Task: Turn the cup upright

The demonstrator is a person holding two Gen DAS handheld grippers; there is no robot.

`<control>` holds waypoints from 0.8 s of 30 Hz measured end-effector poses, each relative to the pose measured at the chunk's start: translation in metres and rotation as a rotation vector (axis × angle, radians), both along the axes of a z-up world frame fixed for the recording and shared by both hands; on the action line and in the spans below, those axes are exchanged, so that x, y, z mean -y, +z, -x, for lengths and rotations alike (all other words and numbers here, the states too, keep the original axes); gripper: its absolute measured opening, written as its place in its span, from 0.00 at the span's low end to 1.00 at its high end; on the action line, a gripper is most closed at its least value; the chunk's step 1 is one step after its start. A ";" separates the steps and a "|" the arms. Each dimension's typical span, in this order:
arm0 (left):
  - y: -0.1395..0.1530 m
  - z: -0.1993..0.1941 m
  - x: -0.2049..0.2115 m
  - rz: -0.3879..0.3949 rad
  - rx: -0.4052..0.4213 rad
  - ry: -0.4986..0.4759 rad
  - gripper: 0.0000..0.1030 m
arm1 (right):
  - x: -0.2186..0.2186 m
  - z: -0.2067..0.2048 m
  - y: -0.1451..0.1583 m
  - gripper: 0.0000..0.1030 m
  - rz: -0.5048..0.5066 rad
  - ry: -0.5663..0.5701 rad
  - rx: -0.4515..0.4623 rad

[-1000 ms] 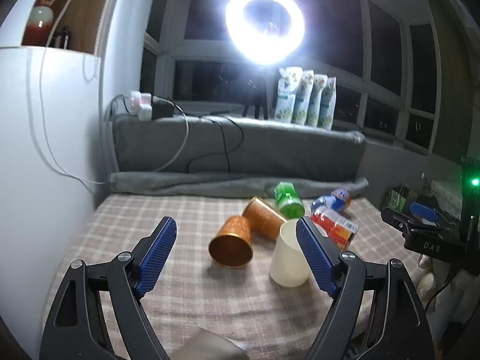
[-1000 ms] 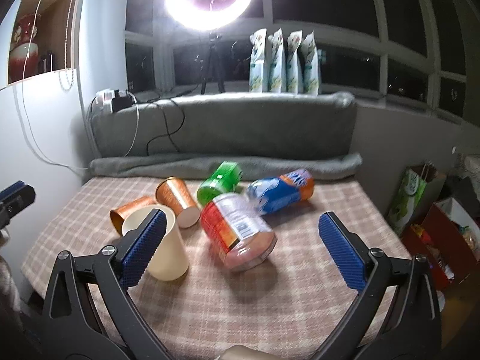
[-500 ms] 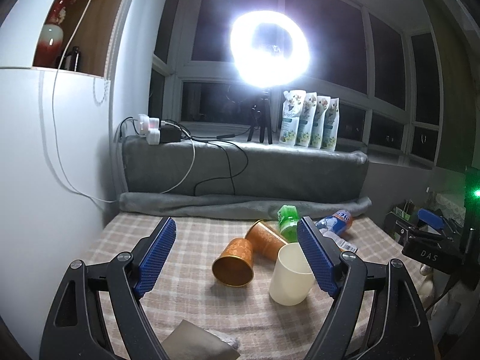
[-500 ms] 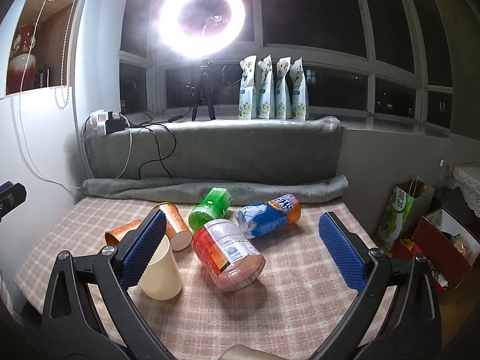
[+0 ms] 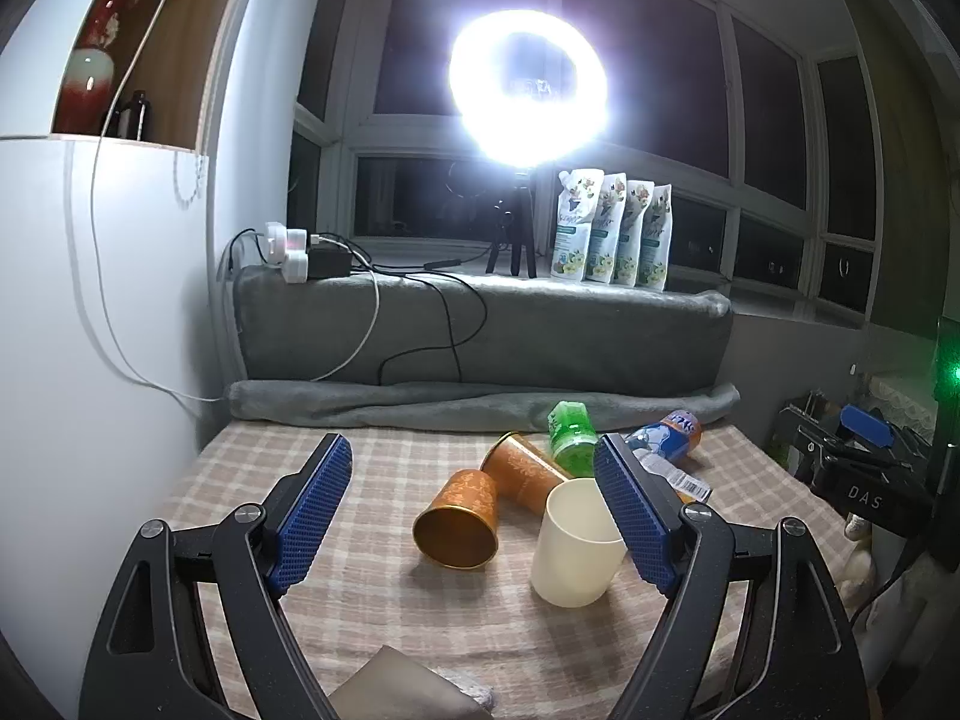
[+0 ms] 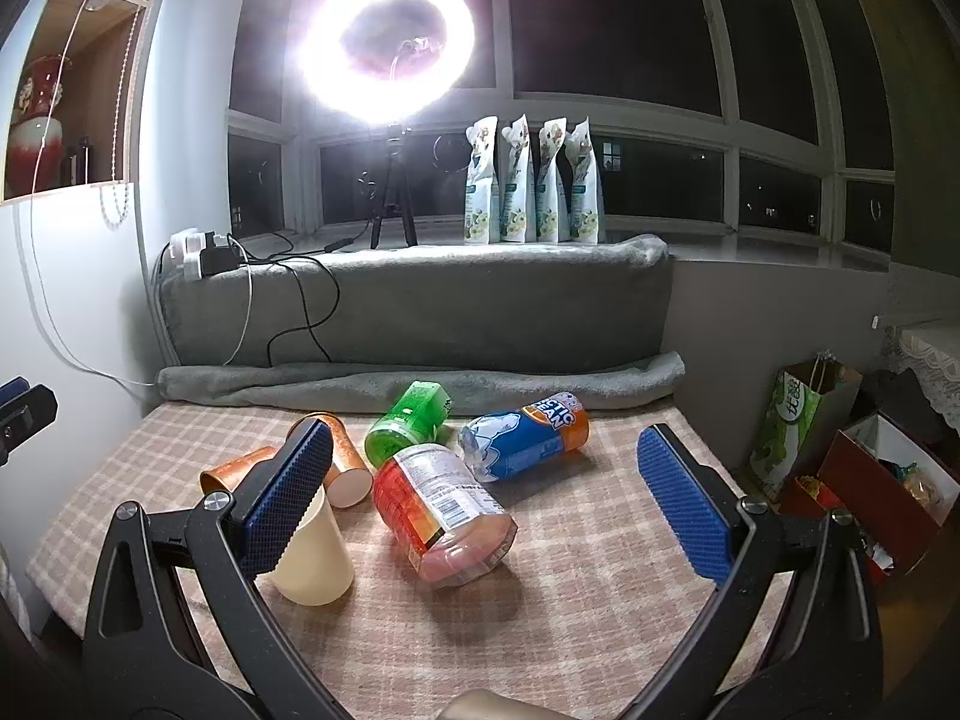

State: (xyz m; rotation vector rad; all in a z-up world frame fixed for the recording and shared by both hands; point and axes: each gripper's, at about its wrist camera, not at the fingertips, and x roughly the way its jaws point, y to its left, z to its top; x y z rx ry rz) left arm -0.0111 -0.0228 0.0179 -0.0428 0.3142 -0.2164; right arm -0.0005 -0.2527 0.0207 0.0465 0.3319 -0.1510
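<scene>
Both grippers, left gripper (image 5: 474, 504) and right gripper (image 6: 480, 495), hang spread wide and empty above the tabletop (image 6: 600, 570); the cream cup (image 5: 573, 543) stands upright beside two fallen copper cups (image 5: 465, 519).

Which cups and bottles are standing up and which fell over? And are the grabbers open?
cream cup: upright, mouth up
front copper cup: on its side
back copper cup: on its side
green bottle: lying down
blue bottle: lying down
orange jar: lying down
left gripper: open, empty
right gripper: open, empty
</scene>
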 end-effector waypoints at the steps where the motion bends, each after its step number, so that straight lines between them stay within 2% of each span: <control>1: 0.000 0.000 0.000 0.002 -0.001 0.000 0.81 | 0.000 0.000 0.000 1.00 0.001 0.000 0.001; 24: 0.001 0.003 -0.002 0.011 -0.001 0.003 0.81 | -0.004 0.001 0.004 1.00 0.013 0.000 0.008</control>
